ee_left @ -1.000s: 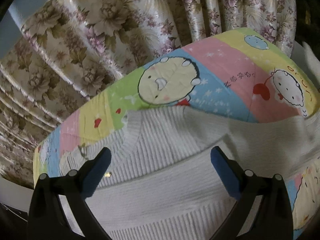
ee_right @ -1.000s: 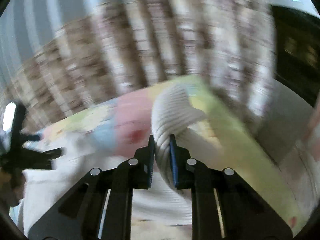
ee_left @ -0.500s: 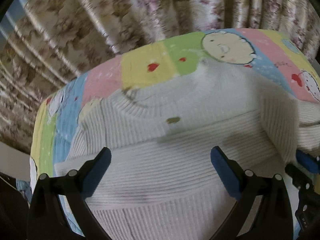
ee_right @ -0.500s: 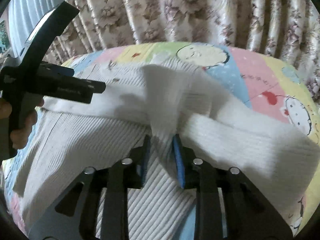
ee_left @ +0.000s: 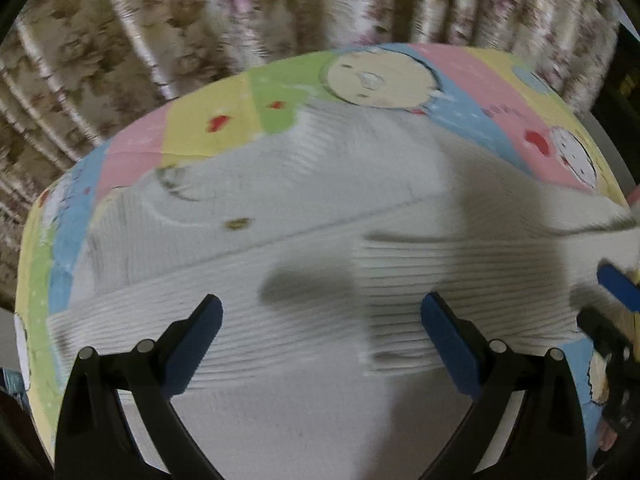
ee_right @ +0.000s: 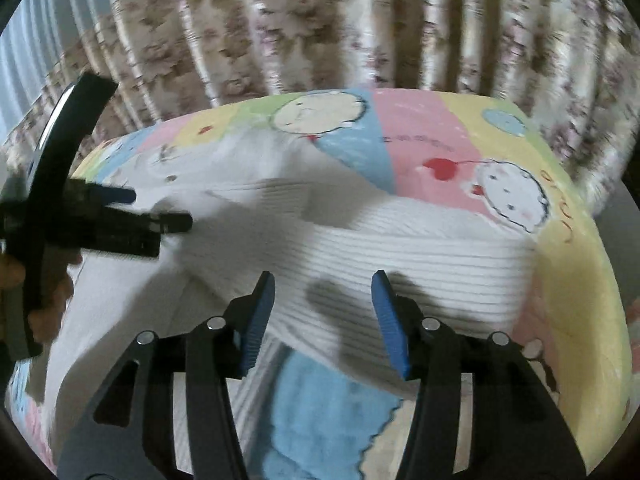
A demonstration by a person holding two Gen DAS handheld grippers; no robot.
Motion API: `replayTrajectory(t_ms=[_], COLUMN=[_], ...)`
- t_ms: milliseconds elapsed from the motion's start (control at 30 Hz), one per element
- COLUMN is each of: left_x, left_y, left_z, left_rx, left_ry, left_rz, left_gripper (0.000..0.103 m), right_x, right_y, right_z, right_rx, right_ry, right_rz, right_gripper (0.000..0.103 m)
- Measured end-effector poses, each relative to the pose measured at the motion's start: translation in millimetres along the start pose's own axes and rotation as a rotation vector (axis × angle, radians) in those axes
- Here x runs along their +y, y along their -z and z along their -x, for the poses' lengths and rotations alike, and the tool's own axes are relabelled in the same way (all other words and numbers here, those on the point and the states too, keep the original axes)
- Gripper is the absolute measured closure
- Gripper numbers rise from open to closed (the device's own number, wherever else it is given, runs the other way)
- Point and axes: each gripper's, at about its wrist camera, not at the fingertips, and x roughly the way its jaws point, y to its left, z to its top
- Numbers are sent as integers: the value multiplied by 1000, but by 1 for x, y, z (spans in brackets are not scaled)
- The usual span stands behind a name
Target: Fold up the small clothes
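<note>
Left wrist view shows the left gripper (ee_left: pixel 320 320) spread empty over the white sweater (ee_left: pixel 280 272), right gripper (ee_right: pixel 322 312) likewise released beside its folded sleeve (ee_right: pixel 420 256), apparently laid inward for folding.

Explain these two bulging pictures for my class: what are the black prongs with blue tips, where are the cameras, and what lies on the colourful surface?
A person holds two hand tools. Each has two black fingers with blue pads and a wide-angle camera looking along them. One picture looks out from the left gripper, the other from the right gripper. Both are open and hold nothing. A white ribbed knitted sweater, a sleeve folded across it, lies on a pastel cartoon-print cover. Floral curtains hang behind.
</note>
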Motion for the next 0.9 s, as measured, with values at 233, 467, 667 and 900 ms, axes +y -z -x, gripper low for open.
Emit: replayTrajectory(t_ms=[233,467,667,900], left_x=[-44,-67,-64,-7], left_y=[6,10,11,27], left_z=[-4,1,11,37], left_rx=[-31,-49,-54,-76], left_ry=[10,-21,-33,-100], left_rz=[-107,-225,-259,-170], left_gripper=[35,72,91,91], right_x=[-10,-10,-13,-7], right_y=[6,7,4,-7], right_z=[3,9,20,39], right_rx=[-16,-31,-46,-107], right_ry=[15,24,46,18], right_rz=[-34,-32,-22,-22], right_gripper=[47,41,38,22])
